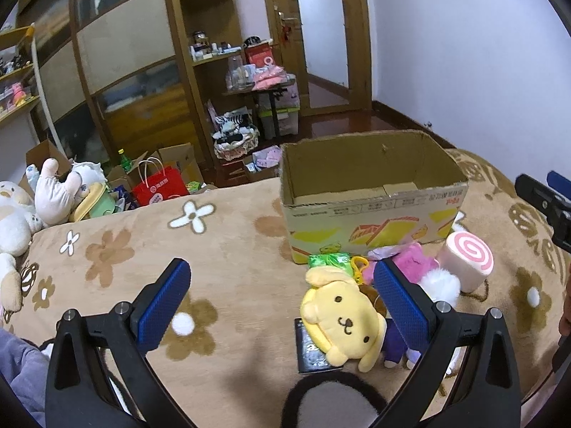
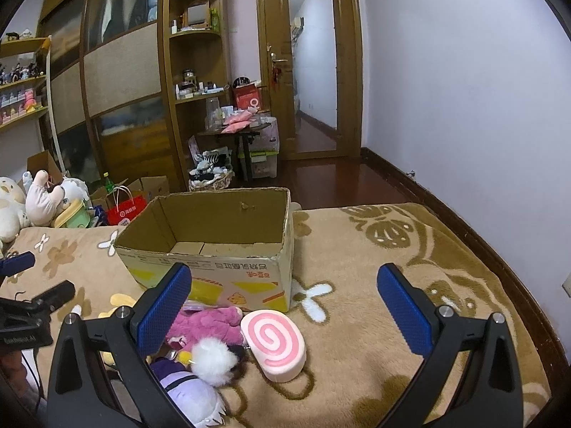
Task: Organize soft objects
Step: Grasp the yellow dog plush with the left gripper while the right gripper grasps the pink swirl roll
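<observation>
An open, empty cardboard box (image 1: 371,199) stands on a beige flowered blanket (image 1: 142,249); it also shows in the right wrist view (image 2: 214,249). In front of it lies a heap of soft toys: a yellow dog plush (image 1: 342,317), a pink plush (image 1: 414,260), a pink swirl roll cushion (image 1: 467,260) and a white pompom (image 1: 442,283). My left gripper (image 1: 282,289) is open above the blanket, left of the yellow dog. My right gripper (image 2: 283,292) is open over the swirl roll (image 2: 274,342), with the pink plush (image 2: 207,324) and a purple plush (image 2: 189,388) by its left finger.
Large white and pink plush toys (image 1: 43,192) sit at the blanket's left edge. A red paper bag (image 1: 157,185) and cartons stand on the floor beyond. A wooden wardrobe (image 2: 117,82), shelves and a door (image 2: 310,67) are behind. A black card (image 1: 310,353) lies under the yellow dog.
</observation>
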